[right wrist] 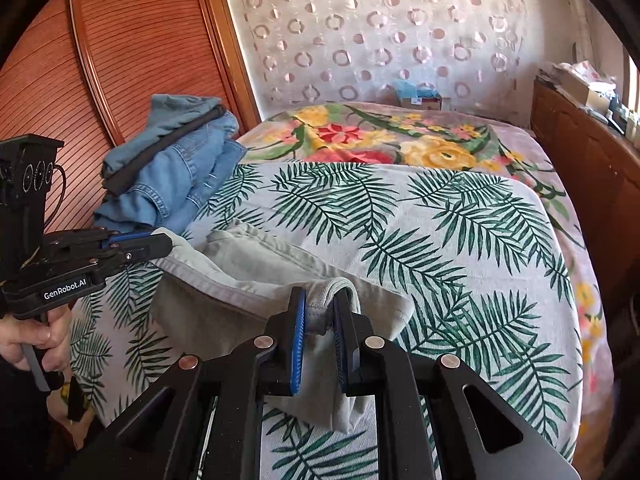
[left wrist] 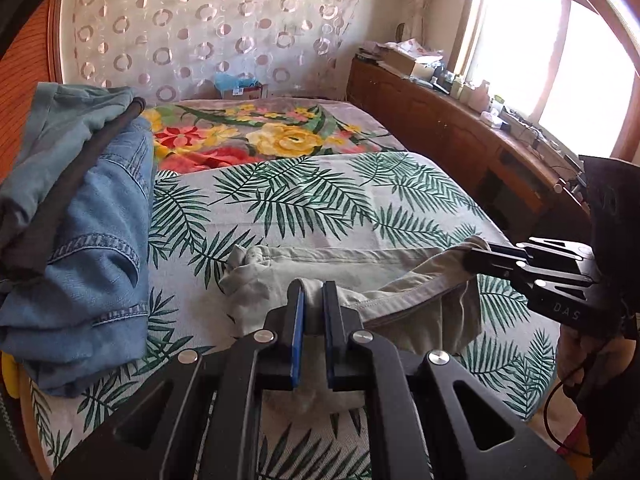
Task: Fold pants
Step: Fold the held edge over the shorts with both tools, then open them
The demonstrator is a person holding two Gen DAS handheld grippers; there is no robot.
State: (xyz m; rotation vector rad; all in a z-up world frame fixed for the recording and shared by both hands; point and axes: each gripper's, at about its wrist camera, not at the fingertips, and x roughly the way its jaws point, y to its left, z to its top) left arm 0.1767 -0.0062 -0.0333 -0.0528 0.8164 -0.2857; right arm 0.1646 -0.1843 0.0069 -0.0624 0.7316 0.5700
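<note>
The pale grey-green cotton pants (right wrist: 256, 264) lie on the near part of the bed, on a bedspread printed with green palm fronds (right wrist: 460, 240), with the waistband end lifted off the cloth. The left hand-held gripper (left wrist: 313, 300) pinches the fabric near one end of the waistband; its blue-padded jaws are drawn close with cloth caught between them. The right hand-held gripper (right wrist: 320, 312) does the same at the other end, its jaws closed on a bunched edge of the band, which folds over between the pads. Held at two points like this, the waistband hangs as a slack span between the grippers, and the legs trail away across the bed, partly rumpled at the far end. This looks like an early stage: the garment is gripped to be lifted, shaken flat or carried over itself, and no tidy fold shows yet.

To the left, touching the bed's edge, a heap of blue denim jeans (left wrist: 80, 232) sits with a dark rod-like strap (left wrist: 80, 160) lying across it. It stands close to the pants and could snag a leg if the fabric swings that way. Beyond lies a floral blanket of yellow and red blooms (left wrist: 280, 136). A wooden sideboard crowded with small items (left wrist: 460, 120) runs along the right under the window, well apart from the work.
</note>
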